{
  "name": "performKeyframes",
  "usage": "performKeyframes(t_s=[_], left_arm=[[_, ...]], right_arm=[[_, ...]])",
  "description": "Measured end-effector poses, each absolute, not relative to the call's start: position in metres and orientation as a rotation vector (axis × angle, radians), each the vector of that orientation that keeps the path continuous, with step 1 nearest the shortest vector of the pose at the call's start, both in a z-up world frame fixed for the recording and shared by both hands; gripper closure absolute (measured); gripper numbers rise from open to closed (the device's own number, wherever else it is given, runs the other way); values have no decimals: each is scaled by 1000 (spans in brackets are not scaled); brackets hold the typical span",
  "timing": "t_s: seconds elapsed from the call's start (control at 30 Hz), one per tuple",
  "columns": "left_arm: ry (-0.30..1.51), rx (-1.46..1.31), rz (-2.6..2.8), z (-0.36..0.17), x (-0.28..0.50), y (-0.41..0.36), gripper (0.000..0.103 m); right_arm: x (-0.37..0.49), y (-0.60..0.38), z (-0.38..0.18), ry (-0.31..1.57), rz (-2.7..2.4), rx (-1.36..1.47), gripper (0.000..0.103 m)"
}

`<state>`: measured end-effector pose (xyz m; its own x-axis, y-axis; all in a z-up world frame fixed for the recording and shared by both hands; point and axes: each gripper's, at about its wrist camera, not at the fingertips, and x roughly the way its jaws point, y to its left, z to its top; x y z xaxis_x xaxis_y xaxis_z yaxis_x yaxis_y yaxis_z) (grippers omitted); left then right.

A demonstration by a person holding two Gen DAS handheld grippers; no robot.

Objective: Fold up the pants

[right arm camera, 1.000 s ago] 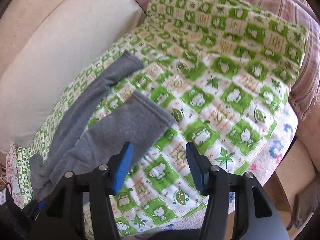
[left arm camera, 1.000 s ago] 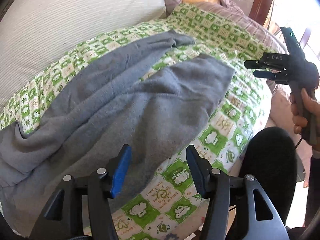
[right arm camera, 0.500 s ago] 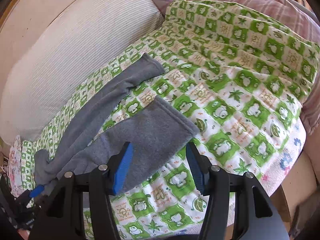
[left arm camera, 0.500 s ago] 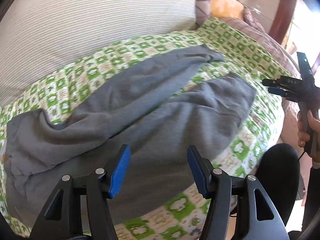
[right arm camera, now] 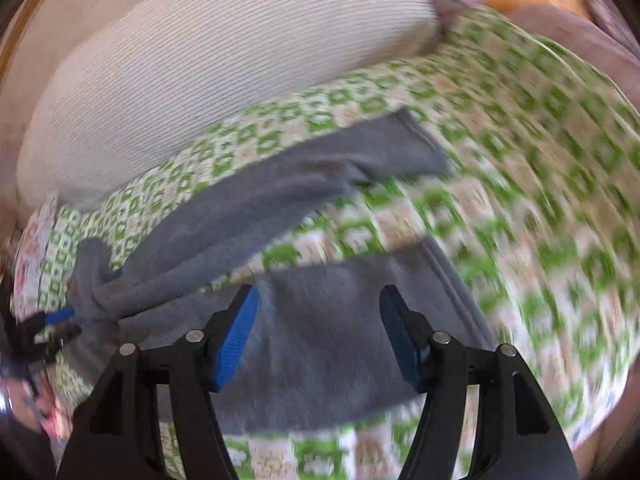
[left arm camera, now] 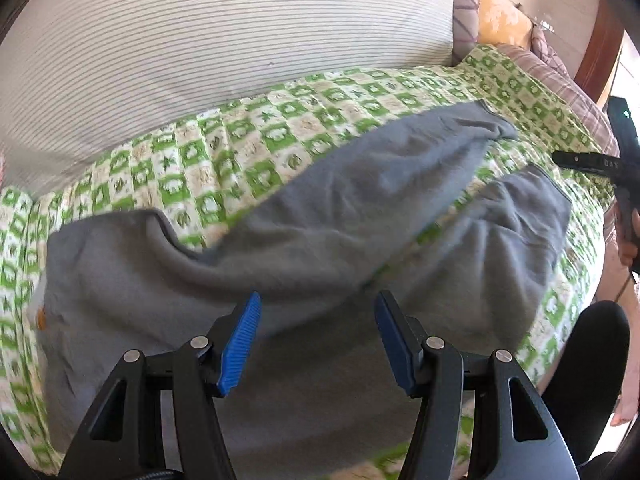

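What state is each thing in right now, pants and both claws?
Grey pants: unfolded, spread on the green checked blanket, legs apart, wrinkled.
Near leg cuff: flat on the blanket.
Far leg cuff: flat, slightly bunched.
Left claw: open, empty, over the waist end.
Right claw: open, empty, over the near leg.

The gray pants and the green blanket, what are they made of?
The gray pants look like soft fleece or knit: matte, fuzzy, draping in thick folds. The green blanket looks like printed cotton, maybe quilted, with flat checkered squares; blur hides the weave.
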<state>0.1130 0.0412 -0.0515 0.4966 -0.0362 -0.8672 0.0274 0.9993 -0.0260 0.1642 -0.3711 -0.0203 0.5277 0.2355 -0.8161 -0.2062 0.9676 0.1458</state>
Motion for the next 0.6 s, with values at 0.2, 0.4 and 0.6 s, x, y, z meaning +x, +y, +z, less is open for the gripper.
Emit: performKeyframes(t_s=[0.2, 0.4, 0.6], left_arm=[[1051, 27, -56, -49, 153, 55, 38], [1057, 70, -102, -57, 188, 39, 38], [1065, 89, -134, -64, 215, 25, 38]], right_arm=[[220, -363, -9, 984, 258, -90, 37], [251, -356, -9, 975, 281, -162, 37], [275, -343, -19, 965, 363, -242, 37]])
